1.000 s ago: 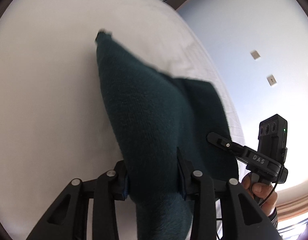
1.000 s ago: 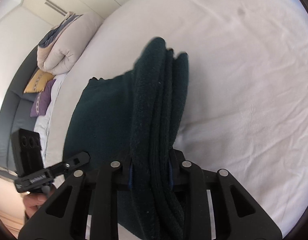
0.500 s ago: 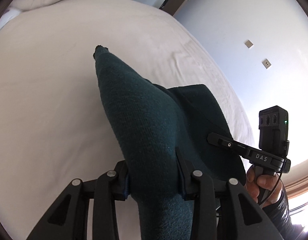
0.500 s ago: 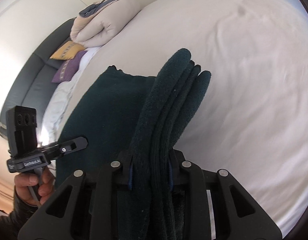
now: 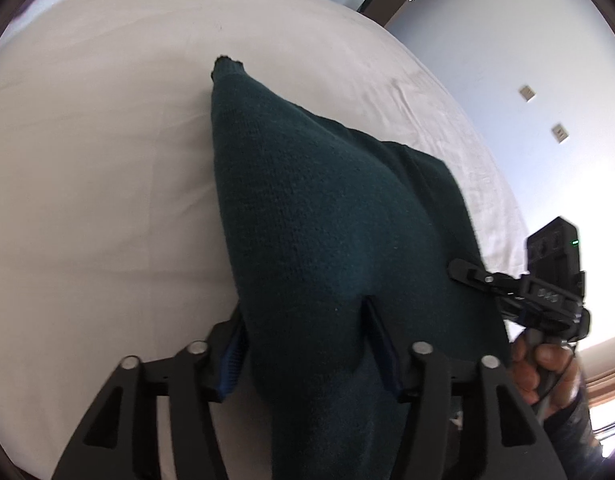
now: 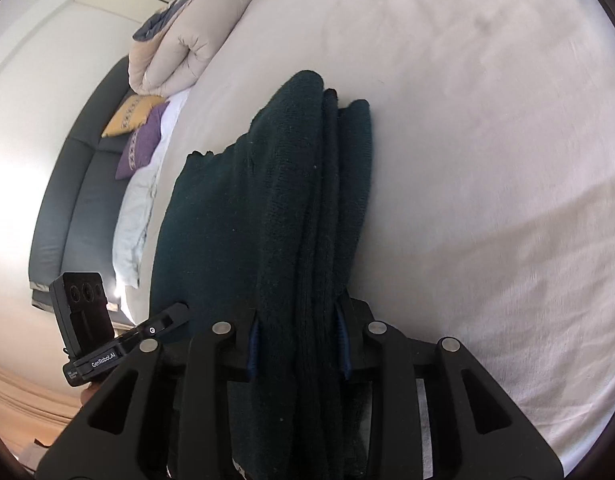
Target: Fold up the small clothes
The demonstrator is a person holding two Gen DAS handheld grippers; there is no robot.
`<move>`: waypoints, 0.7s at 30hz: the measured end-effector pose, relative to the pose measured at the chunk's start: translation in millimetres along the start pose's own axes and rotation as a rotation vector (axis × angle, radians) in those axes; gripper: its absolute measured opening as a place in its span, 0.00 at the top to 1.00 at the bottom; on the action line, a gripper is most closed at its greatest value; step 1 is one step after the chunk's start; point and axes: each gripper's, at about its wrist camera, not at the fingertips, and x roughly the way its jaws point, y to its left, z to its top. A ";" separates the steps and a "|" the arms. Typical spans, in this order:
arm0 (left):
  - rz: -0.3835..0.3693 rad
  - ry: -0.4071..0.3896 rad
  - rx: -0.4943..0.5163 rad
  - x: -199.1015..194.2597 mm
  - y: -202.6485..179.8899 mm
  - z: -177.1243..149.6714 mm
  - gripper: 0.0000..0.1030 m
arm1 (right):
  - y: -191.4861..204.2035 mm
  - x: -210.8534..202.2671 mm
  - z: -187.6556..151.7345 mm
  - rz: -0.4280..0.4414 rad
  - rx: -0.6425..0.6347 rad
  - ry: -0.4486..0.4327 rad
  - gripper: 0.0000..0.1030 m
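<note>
Side by side and level, the left gripper [image 5: 303, 344] and right gripper [image 6: 297, 340] each clamp an end of the dark teal knitted garment [image 5: 319, 216], its thick layered folds held above the wrinkled white bed [image 5: 95, 160].

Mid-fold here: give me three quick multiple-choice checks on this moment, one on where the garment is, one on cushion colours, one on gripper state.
1. Where is the green garment?
A. Flat on the floor
B. Held up over the white bed
C. On the sofa

2. What colours are the two cushions on the sofa?
A. Red and blue
B. Both white
C. Yellow and purple

3. What is the state of the left gripper and right gripper?
A. Both shut on the garment
B. Both open
C. Only the left is shut

Key: 1 B, its folds rise from both grippers with bed behind; 2 C, yellow cushion beside purple cushion; 3 A, cloth is pinched between both pairs of fingers.
</note>
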 end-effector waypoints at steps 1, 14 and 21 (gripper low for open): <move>0.015 -0.008 0.006 -0.4 -2.6 -0.2 0.36 | -0.1 0.5 0.2 -0.004 0.002 -0.003 0.71; 0.221 -0.249 0.109 -51.6 -23.2 -12.0 0.27 | 3.9 -70.3 3.4 -0.089 -0.008 -0.141 0.57; 0.323 -0.453 0.190 -86.8 -50.5 -20.7 0.02 | 59.0 -107.0 -7.0 -0.074 -0.181 -0.274 0.57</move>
